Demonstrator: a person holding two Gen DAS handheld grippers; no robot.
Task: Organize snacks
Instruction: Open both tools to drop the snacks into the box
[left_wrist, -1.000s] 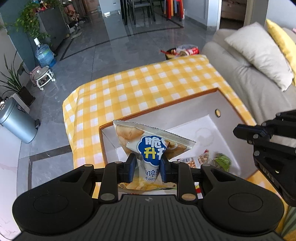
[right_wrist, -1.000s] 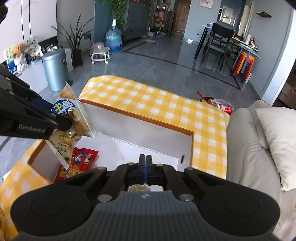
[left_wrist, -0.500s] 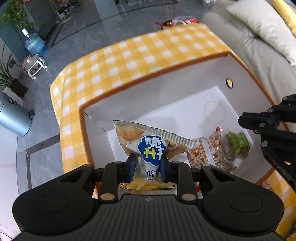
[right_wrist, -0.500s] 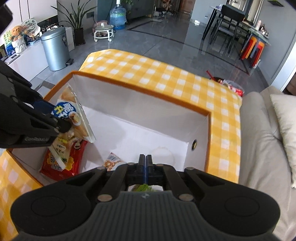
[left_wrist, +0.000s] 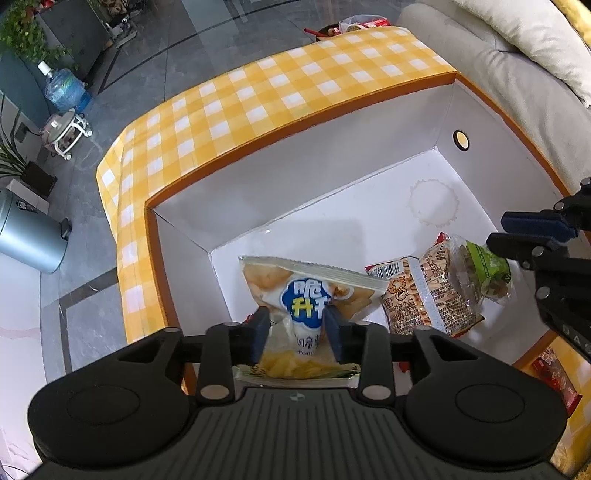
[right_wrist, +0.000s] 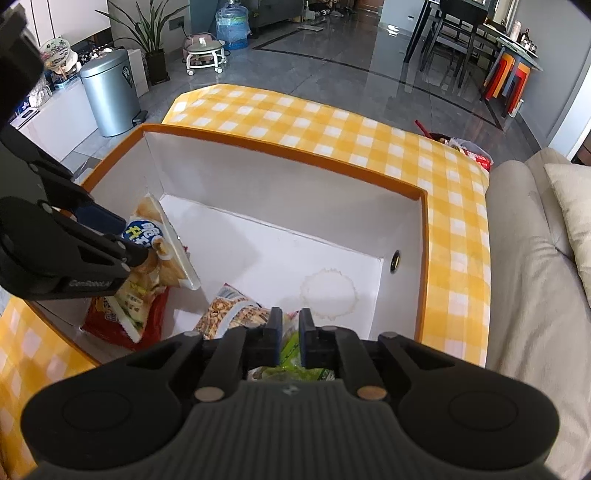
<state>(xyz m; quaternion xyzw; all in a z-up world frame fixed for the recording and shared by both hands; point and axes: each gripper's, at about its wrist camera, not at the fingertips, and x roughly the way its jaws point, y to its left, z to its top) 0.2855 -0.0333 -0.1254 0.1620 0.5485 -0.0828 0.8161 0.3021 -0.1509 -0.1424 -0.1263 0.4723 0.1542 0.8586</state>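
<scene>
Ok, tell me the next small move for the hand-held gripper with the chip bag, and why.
Probably let the left hand-held gripper finish opening, then lift straight up. Its jaws are opening with the chip bag between them, low inside the box over a red packet, so the bag seems delivered. The right hand-held gripper is opening too, over the green packet.

Right gripper (right_wrist: 287, 341) jaws opening around a green snack packet (right_wrist: 291, 347) inside the white box (right_wrist: 280, 192)
</scene>
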